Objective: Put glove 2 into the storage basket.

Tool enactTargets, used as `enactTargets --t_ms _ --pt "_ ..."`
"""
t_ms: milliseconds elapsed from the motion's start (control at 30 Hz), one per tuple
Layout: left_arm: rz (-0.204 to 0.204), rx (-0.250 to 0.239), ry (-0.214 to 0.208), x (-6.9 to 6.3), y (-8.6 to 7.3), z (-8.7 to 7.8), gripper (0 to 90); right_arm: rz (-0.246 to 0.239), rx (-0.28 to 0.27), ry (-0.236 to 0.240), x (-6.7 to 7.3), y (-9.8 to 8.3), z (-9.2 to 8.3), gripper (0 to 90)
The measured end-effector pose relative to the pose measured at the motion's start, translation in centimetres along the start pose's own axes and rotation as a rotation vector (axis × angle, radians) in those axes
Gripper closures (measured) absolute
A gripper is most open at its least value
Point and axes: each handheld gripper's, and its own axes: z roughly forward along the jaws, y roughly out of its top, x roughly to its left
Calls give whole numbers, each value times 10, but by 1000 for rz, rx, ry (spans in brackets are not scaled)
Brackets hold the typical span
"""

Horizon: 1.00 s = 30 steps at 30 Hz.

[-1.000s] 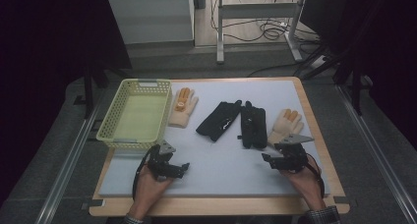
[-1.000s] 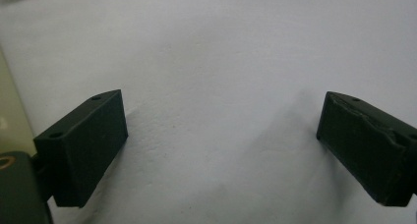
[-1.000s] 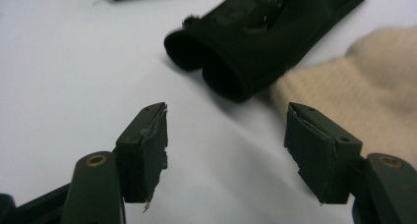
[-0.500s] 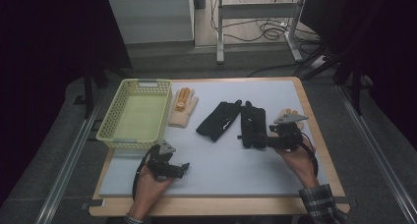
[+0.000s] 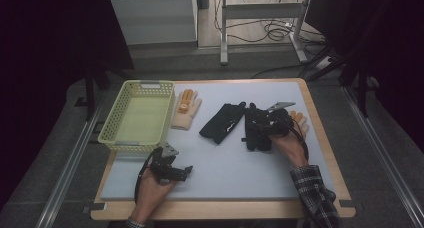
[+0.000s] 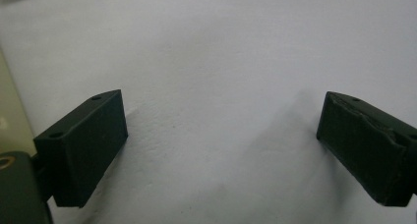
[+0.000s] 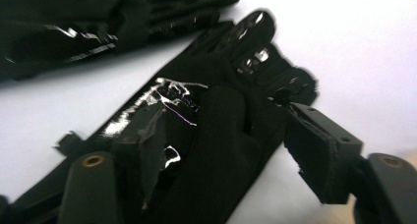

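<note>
Gloves lie across the surface (image 5: 225, 158): two black ones mid-surface, a tan one on either side, and a yellow basket (image 5: 137, 117) far off to the left. We have our right gripper (image 5: 260, 125) over the nearer black glove (image 7: 216, 135), its fingers (image 7: 322, 153) apart and just opened wider, straddling the glove's palm without pressing on it. The other black glove (image 7: 74, 25) lies just beyond those fingers, close to touching the first. Our left gripper (image 5: 175, 170) rests low over bare surface, fingers (image 6: 83, 145) apart, with nothing between them.

Risk, as we judge it: closing here could pinch only the top layer of cloth, so the glove droops or slips on the lift. A slight drift forward could also snag the neighbouring black glove and drag both.
</note>
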Motion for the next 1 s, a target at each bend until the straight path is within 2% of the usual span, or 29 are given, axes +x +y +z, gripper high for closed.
enactTargets --t_ms 100,133,167,267,300,333,433,567,633,733,767,800,833,867,1000 --pt "1 0 0 0 0 0 52 -20 29 -6 2 -1 9 311" --pt "-2 -2 0 0 0 0 52 -20 40 -4 3 -1 15 419" --pt "-1 -1 0 0 0 0 52 1 45 8 2 0 15 478" --pt "-1 -1 0 0 0 0 52 42 53 -2 0 -1 13 691" --pt "0 0 0 0 0 0 52 51 59 6 0 -1 11 756" --pt "0 0 0 0 0 0 51 55 63 2 1 -1 10 779" --pt "0 0 0 0 0 0 52 59 70 -15 4 0 7 808" --pt "0 1 0 0 0 0 52 105 29 26 5 -2 -4 812" --pt "0 1 0 0 0 0 52 107 19 32 7 -2 -8 812" --pt "0 2 0 0 0 0 52 118 -32 72 18 -2 -30 812" --pt "0 2 0 0 0 0 52 118 -32 72 18 -2 -30 812" --pt "1 2 0 0 0 0 52 119 -57 84 26 -1 -42 811" --pt "1 2 0 0 0 0 52 119 -57 84 26 -1 -42 811" --pt "1 2 0 0 0 0 52 122 -82 98 37 -2 -54 811" --pt "5 1 1 0 0 0 52 120 -112 132 62 -7 -74 809"
